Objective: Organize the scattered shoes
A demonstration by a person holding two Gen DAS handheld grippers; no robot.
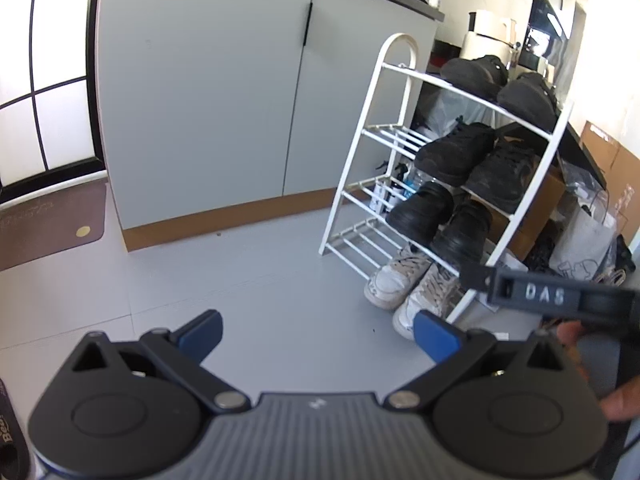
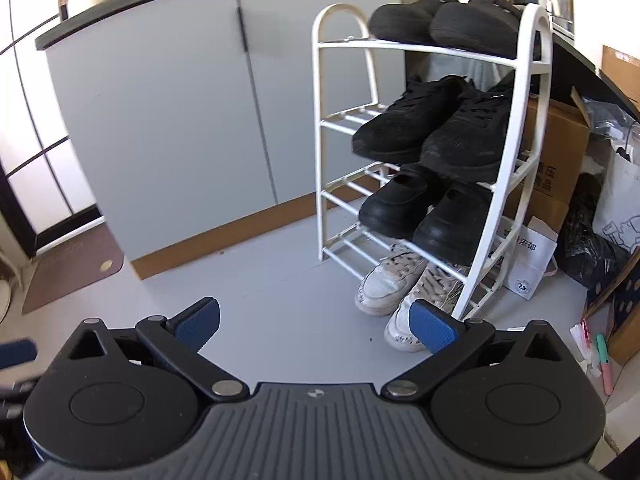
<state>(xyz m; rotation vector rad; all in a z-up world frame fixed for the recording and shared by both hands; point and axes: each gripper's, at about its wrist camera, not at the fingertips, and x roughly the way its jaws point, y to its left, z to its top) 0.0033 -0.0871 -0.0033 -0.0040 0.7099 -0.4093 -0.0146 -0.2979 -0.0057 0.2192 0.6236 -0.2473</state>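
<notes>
A white shoe rack stands on the grey floor beside a grey cabinet. It holds a black pair on top, black sneakers below, black leather shoes under those, and white sneakers at the bottom. My left gripper is open and empty above the floor, in front of the rack. My right gripper is open and empty, also in front of the rack. The right gripper's body shows in the left wrist view.
A grey cabinet stands left of the rack. A brown mat lies at the far left. Cardboard boxes and bags crowd the space right of the rack. A dark shoe edge shows at bottom left.
</notes>
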